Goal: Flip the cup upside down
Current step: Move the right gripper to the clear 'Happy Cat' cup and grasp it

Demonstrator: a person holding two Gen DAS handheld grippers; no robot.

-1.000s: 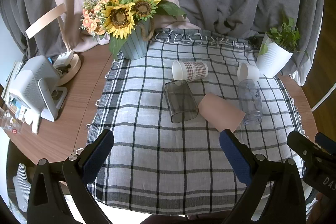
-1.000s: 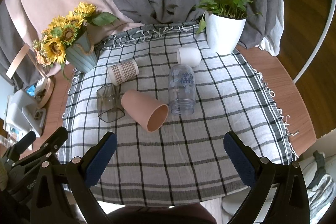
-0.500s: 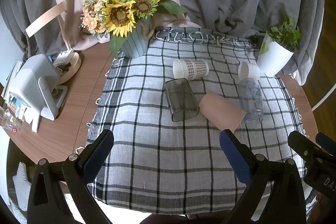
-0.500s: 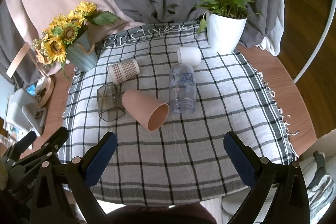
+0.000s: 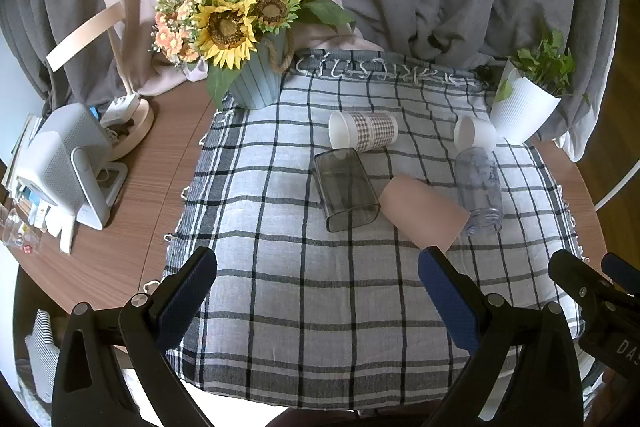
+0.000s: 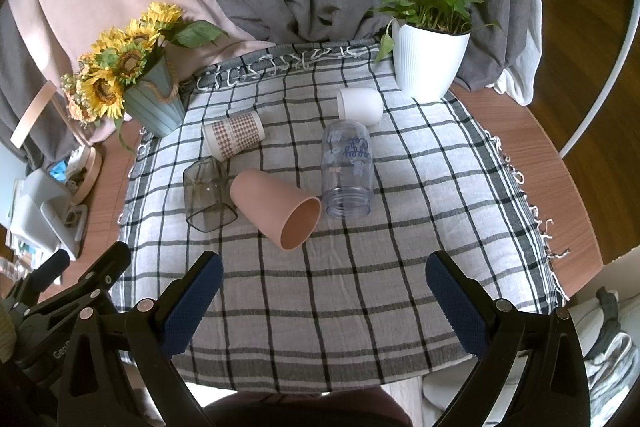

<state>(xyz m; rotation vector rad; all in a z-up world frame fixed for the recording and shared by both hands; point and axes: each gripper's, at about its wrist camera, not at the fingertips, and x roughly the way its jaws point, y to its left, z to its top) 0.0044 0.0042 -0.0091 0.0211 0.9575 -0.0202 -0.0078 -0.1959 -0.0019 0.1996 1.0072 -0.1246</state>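
1. Almost nothing has moved since a second ago: both views show the same layout, with only a slight drift of the cameras.
2. Round wooden table (image 5: pixel 132 227) under a grey-and-white checked cloth (image 6: pixel 360 287) fills both frames; five cups lie on their sides mid-frame.
3. Left gripper (image 5: pixel 318 285) and right gripper (image 6: pixel 322 285) hang at the bottom edge with jaws spread wide, holding nothing.
4. Judged step: approach, no cup yet chosen. The pink plastic tumbler (image 6: pixel 276 209) lies nearest; the next move calls for closing across its body, then turning it rim-down.
5. Right view shows the tumbler's open mouth and the lettering on the clear printed cup (image 6: pixel 347 175); left view shows only the tumbler's side, plus the white device (image 5: pixel 64 163) at left.
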